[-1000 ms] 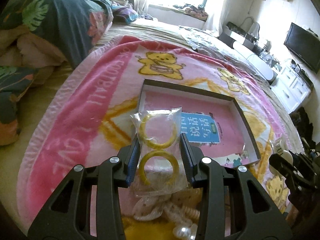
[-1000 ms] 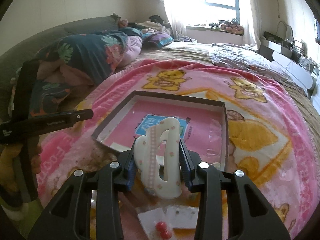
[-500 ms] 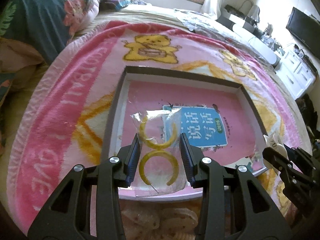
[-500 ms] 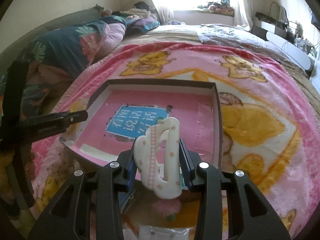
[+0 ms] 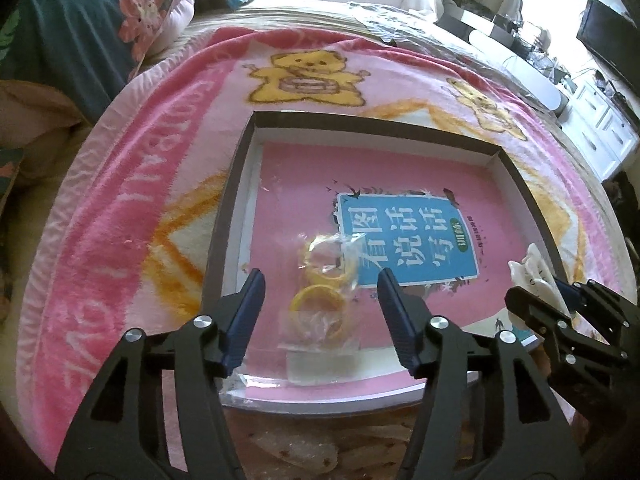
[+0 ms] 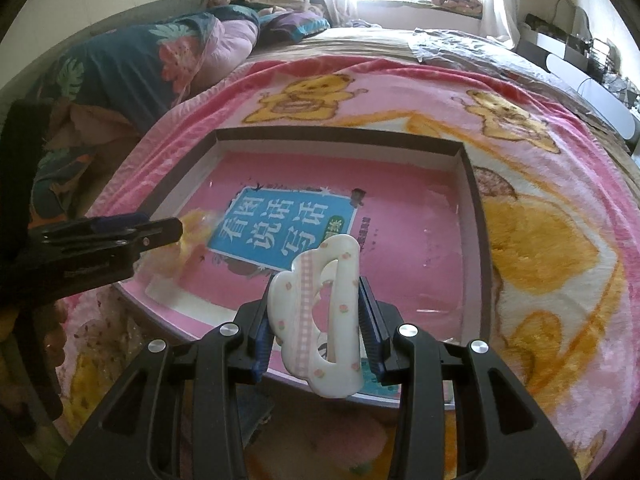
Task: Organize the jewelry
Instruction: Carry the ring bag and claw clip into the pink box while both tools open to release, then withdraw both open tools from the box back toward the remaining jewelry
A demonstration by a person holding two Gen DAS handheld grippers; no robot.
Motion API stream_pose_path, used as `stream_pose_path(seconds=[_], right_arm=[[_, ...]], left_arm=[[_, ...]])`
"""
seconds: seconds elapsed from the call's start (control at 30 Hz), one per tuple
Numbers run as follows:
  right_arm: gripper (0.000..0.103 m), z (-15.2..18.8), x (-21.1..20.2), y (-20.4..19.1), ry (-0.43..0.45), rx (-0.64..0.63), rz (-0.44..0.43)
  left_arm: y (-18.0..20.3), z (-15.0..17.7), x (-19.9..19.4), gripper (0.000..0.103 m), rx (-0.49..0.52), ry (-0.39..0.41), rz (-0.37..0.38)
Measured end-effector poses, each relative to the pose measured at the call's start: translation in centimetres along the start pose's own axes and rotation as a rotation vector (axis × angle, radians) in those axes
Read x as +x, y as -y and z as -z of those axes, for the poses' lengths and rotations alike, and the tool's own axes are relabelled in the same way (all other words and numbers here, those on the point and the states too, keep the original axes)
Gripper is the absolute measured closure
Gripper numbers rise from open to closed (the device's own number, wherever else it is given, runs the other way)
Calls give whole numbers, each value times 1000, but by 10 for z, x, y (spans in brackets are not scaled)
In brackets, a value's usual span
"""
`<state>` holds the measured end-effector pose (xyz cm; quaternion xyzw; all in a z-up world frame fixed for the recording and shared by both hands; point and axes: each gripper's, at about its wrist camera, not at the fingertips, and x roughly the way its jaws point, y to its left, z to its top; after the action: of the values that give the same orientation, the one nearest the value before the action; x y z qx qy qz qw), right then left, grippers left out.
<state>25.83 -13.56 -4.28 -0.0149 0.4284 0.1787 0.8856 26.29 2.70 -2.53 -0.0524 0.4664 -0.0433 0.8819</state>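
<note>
**One packet in the box, one hair clip on its way**

A pink blanket (image 5: pixel 132 216) with yellow bears is covering the bed, and a shallow box (image 5: pixel 236 184) with dark walls is lying in the middle of it, a pink book with a blue label (image 5: pixel 404 240) lining its floor. This box is serving as the place where the jewelry is being gathered.

The left claw (image 5: pixel 320 292) is standing spread over the near left part of the box; its jaws have just been opening, and nothing is touching them. Between and just beyond them a clear packet of yellow bangles (image 5: pixel 324 292) is lying on the box floor, partly over the label's left edge, so that piece is looking delivered.

The right claw (image 6: pixel 316 316) is pinching a white hair clip (image 6: pixel 320 312) with a pink checked stripe, holding it upright above the near edge of the box, right of the packet. It is not yet resting inside, so setting it down is the step in hand.

More is waiting: pale pieces in clear wrapping (image 5: pixel 292 448) are lying on the blanket just near of the box, too blurred to name. I am judging the job well short of finished.
</note>
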Motion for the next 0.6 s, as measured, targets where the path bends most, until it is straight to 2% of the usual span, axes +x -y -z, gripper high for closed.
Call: stream_pose_path(seconds=[0.07,0.33,0.37,0.43,0.5,0.6], right_arm=[[66,0,1,0,-3,6,-12],[44,3,-16,1,34,15,-16],[41,4,-22,2,50,19,-11],[28,5,-34,5,81,29,-12],[21,8,-49,7,125,39,-7],[16,9,-68,10,167,37,6]], left_arm=[[-2,0,-4,51,-3,11,-2],[-8,3,-26,41,-10,52,-6],[-8,4,-28,39,-11,54,-6],[-8,5,-33,34,-14,63,-5],[-8,7,-39,30,-17,71,-5],[-7,9,-49,24,-22,86,-3]])
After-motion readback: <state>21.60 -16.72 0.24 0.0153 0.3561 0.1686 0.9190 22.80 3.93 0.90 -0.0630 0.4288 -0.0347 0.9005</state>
